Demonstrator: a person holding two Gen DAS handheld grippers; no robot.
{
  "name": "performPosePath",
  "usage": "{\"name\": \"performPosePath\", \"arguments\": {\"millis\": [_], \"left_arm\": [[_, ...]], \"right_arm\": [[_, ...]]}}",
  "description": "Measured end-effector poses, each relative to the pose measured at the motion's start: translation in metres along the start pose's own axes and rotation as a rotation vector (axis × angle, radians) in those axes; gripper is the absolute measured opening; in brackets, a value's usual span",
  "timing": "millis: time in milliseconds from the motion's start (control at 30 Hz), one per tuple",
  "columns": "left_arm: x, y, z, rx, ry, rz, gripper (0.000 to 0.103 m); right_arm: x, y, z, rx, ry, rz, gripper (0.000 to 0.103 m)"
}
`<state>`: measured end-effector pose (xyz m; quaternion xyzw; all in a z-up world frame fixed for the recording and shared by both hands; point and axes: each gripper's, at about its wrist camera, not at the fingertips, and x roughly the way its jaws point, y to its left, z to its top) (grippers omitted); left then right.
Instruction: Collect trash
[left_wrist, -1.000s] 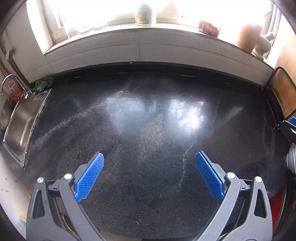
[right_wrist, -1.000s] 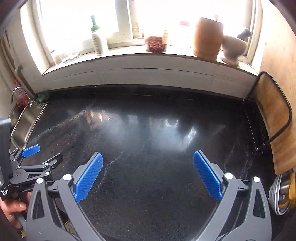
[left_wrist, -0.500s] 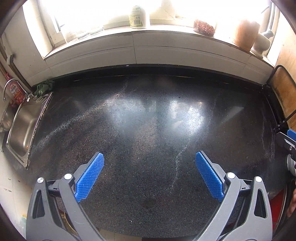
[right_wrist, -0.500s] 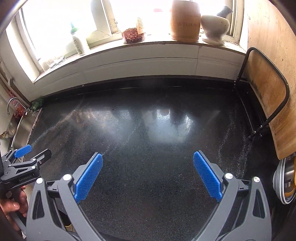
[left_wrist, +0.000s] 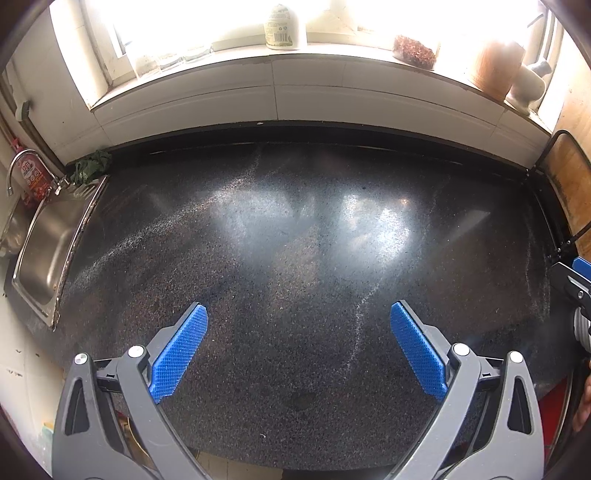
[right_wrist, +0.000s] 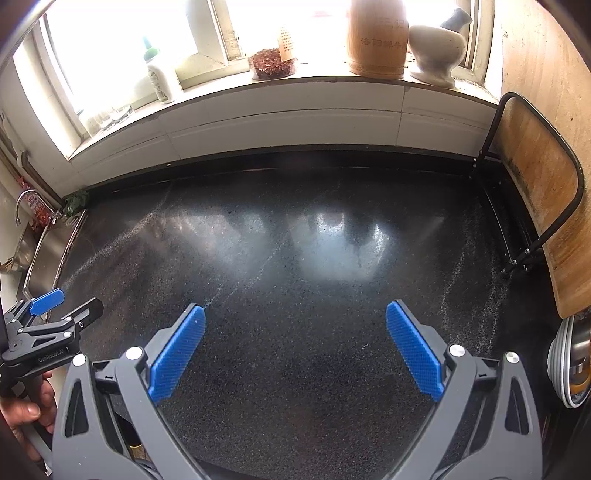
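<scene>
both tools hang above the dark speckled table (left_wrist: 295, 258), each with its blue pads spread wide and nothing between them: the left hand-held gripper (left_wrist: 299, 350) is released, and the right hand-held gripper (right_wrist: 295, 347) is released too. no trash shows on the table in either view, so i cannot say where the task's thing is; it may lie outside the frames. only thin pale streaks of dust or crumbs cross the surface. near the sink (left_wrist: 48, 251) at the left, a small green crumpled thing (left_wrist: 90, 170) sits in the corner, but it is too small to tell if it is trash. if it is, i judge it soft and light, and a pinch at its middle fold should hold it. the bottle (right_wrist: 159, 74) and the wooden jar (right_wrist: 376, 37) stand on the window sill.
</scene>
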<state>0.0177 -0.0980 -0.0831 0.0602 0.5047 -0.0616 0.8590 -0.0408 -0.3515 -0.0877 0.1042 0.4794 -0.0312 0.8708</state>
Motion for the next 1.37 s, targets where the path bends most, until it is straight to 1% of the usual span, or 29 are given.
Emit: {"name": "performPosePath", "arguments": {"millis": [500, 600, 667, 767, 900, 1000, 1167, 1367], "left_arm": [[0.0, 0.002, -0.003, 0.004, 0.006, -0.002, 0.096], [0.001, 0.001, -0.004, 0.006, 0.011, 0.007, 0.096], [0.002, 0.001, -0.004, 0.009, 0.021, -0.002, 0.096], [0.004, 0.001, -0.005, 0.005, 0.029, 0.003, 0.096], [0.005, 0.003, -0.006, -0.014, 0.038, -0.019, 0.096], [0.004, 0.002, -0.007, -0.013, 0.028, 0.004, 0.096], [0.003, 0.002, -0.007, -0.002, 0.017, 0.015, 0.096], [0.014, 0.005, -0.007, 0.008, 0.021, -0.012, 0.096]], "right_arm": [[-0.001, 0.0, -0.001, 0.002, 0.003, -0.001, 0.095], [-0.003, 0.0, -0.002, 0.005, 0.001, -0.003, 0.095], [-0.004, 0.0, -0.002, 0.006, 0.0, -0.003, 0.095], [-0.005, -0.001, -0.002, 0.01, 0.0, -0.003, 0.095], [-0.006, -0.002, -0.004, 0.015, -0.002, -0.005, 0.095], [-0.006, -0.002, -0.005, 0.017, -0.004, -0.006, 0.095], [-0.007, -0.004, -0.006, 0.021, -0.006, -0.006, 0.095], [-0.003, -0.006, -0.008, 0.02, -0.003, -0.002, 0.095]]}}
